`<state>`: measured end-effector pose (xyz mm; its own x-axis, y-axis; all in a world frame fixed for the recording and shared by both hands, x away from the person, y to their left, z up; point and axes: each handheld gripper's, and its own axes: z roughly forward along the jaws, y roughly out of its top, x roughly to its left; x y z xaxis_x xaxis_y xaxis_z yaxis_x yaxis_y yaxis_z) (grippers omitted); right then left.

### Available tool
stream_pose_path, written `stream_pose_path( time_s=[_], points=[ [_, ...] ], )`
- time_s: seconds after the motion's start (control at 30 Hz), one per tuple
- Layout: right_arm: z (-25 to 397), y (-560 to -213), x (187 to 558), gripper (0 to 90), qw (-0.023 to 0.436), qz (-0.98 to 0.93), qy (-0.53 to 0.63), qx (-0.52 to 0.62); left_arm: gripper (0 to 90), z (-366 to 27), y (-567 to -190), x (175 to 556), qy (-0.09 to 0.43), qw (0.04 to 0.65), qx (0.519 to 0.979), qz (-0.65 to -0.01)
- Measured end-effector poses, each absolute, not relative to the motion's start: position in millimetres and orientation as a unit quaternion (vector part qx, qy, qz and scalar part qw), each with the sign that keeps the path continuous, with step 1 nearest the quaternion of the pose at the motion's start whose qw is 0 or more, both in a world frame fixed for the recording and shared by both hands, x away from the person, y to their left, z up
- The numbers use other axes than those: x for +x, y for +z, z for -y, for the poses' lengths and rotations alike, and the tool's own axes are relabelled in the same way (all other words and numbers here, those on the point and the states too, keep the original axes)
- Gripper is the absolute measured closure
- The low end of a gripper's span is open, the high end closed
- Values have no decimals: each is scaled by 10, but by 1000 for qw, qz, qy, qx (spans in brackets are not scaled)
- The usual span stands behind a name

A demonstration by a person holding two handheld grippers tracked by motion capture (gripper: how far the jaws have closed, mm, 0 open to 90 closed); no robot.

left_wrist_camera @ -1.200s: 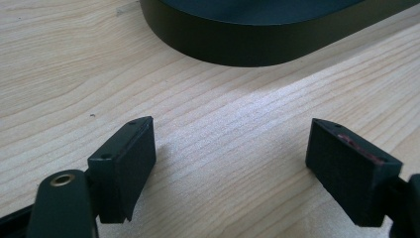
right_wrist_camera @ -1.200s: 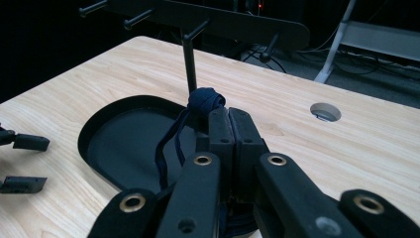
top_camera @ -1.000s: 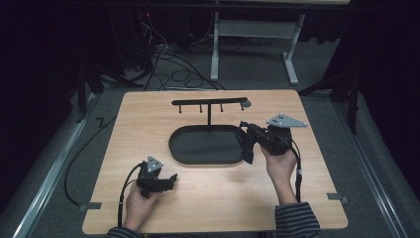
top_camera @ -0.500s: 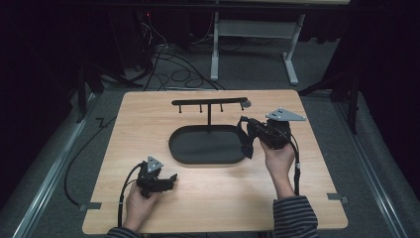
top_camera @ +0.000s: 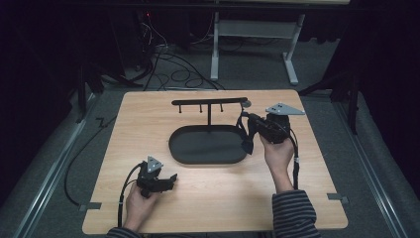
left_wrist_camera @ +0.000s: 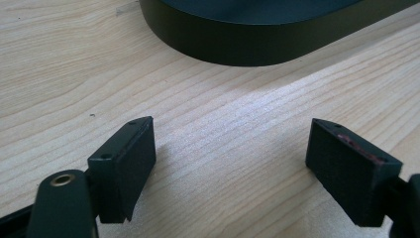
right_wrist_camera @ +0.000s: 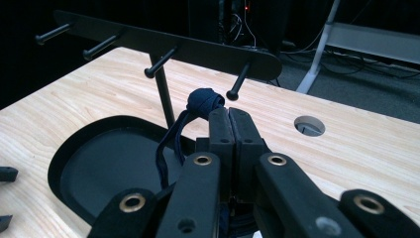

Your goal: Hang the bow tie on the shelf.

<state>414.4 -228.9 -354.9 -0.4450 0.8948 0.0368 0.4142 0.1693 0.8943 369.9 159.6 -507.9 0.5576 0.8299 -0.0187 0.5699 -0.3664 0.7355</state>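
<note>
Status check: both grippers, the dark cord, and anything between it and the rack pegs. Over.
Right gripper shut on dark blue cord, knot just short of the end peg. Left gripper open, idle on table. Path to peg looks clear.

A dark navy cord, knotted at its top, is pinched between the closed jaws of the right tool, its strands hanging down over the black oval tray, just below the rack's pegs.
</note>
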Motion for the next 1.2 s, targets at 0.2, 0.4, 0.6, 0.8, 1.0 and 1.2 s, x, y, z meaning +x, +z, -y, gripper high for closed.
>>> stream_pose_path(
  time_s=[0.2, 0.4, 0.6, 0.8, 1.0, 1.2],
  points=[
    [2251, -3511, 4217, 900, 265, -717, 455, 456, 200, -1598, -5078, 3698, 180, 358, 807, -434],
    [2234, -3460, 4315, 900, 270, -717, 451, 457, 200, -1598, -5078, 3698, 181, 358, 807, -434],
    [2252, -3465, 4401, 900, 269, -714, 447, 466, 200, -1597, -5078, 3698, 181, 358, 807, -434],
    [2263, -3480, 4474, 900, 266, -711, 444, 475, 200, -1598, -5078, 3698, 181, 358, 807, -434],
    [2255, -3489, 4548, 900, 263, -708, 446, 480, 200, -1598, -5078, 3698, 180, 358, 807, -434],
    [2233, -3509, 4632, 900, 263, -707, 445, 482, 200, -1597, -5078, 3698, 180, 358, 807, -434]
  ],
)
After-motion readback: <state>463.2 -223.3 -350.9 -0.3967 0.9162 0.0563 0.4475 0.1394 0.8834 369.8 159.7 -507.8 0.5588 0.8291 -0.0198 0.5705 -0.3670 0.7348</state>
